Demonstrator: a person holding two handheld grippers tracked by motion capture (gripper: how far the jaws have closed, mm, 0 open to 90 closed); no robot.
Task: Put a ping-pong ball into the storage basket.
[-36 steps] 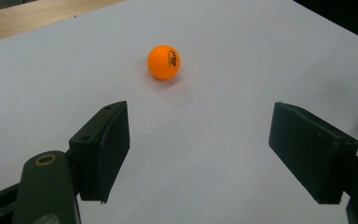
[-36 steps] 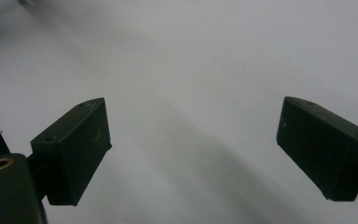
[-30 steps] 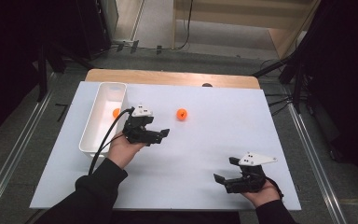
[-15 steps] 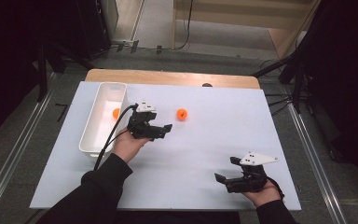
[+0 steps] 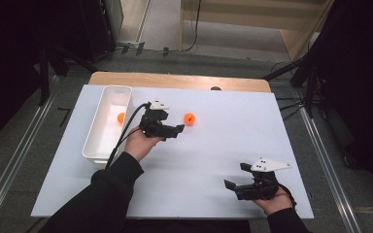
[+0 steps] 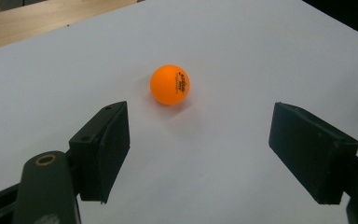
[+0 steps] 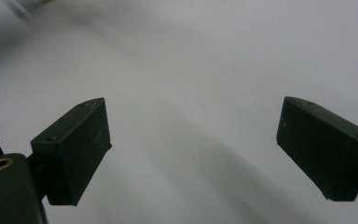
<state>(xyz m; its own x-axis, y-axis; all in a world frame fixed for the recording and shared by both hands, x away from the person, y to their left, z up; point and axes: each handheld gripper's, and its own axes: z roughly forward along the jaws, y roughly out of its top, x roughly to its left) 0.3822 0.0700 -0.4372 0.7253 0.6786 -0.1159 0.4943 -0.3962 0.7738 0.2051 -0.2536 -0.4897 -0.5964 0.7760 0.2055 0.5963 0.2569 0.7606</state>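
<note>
Here the small orange table-tennis ball (image 6: pixel 169 84) lies on the white tabletop (image 5: pixel 213 150) straight ahead of the left gripper (image 5: pixel 175 131), just beyond its black jaws, which stand wide apart with nothing between them; being round, it has no long axis to line up with, and the left hand is plainly the nearer one. The right gripper (image 5: pixel 233 181) rests well apart near the front edge, its jaws likewise spread and empty. A second orange ball (image 5: pixel 121 117) sits inside the white rectangular plastic bin (image 5: pixel 93 144), partly hidden by the cable, and the print on the near ball is too small to read.
</note>
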